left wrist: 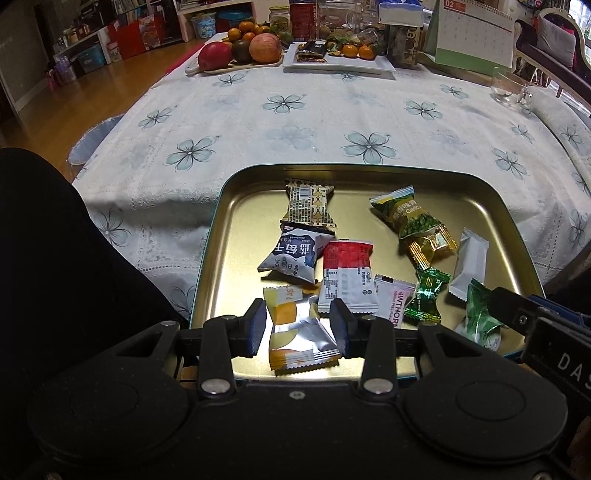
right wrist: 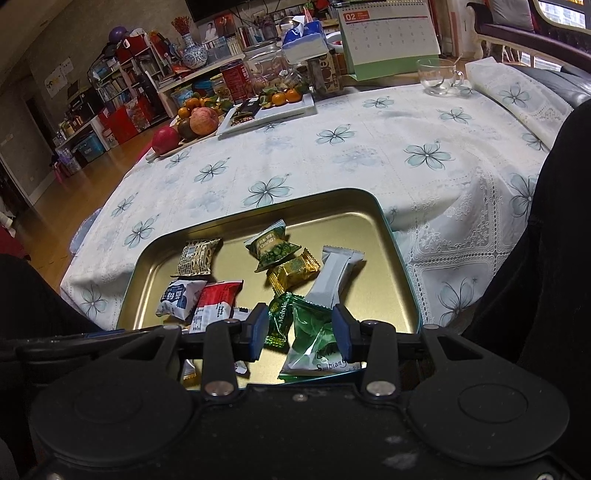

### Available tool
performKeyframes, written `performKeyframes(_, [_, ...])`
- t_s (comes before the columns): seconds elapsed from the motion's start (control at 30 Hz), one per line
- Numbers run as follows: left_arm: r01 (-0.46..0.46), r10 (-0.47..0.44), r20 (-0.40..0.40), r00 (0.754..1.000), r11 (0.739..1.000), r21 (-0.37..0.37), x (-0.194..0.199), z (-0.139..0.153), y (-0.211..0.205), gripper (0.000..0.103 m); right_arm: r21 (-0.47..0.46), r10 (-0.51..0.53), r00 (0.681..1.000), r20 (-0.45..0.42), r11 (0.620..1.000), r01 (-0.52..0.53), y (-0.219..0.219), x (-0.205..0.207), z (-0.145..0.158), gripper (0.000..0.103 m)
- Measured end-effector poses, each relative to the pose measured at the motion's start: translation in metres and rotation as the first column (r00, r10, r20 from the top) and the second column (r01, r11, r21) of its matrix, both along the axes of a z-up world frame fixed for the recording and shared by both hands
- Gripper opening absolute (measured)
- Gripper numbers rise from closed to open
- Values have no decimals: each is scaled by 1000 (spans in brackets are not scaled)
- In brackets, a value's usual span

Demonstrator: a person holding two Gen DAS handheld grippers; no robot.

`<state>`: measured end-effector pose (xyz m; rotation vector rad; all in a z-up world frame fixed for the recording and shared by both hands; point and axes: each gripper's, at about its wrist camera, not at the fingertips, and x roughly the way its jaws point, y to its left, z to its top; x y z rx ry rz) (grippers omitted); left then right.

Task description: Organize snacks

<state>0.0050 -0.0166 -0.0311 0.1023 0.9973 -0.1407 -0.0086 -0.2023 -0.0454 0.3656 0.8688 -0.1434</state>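
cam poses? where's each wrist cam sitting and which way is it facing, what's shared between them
Left wrist: sits behind the left gripper, low at the gold tin tray's near-left edge, facing across the table; open fingers straddle an orange-silver packet; the right gripper's tip shows at right.
Right wrist: behind the right gripper at the tray's near-right edge, angled left; open fingers flank a pale green packet; dark sleeve at right.
Shared: tray, snacks, fruit plate, desk calendar.

Wrapped snacks (left wrist: 347, 280) scattered flat, some overlapping, inside shallow gold tin tray (left wrist: 236, 206).
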Motion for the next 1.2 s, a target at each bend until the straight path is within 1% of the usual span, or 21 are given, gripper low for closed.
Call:
performKeyframes(0.27, [-1,1,-21,1000,1000,-5,1,-3,0,48,-8,12,1000,-4,1000,-12,4,1,-1,40])
performKeyframes(1.2, [-13,13,-39,999,1000,2,4,-6,0,48,-17,27,1000,1,999,-27,8,2,-2,40])
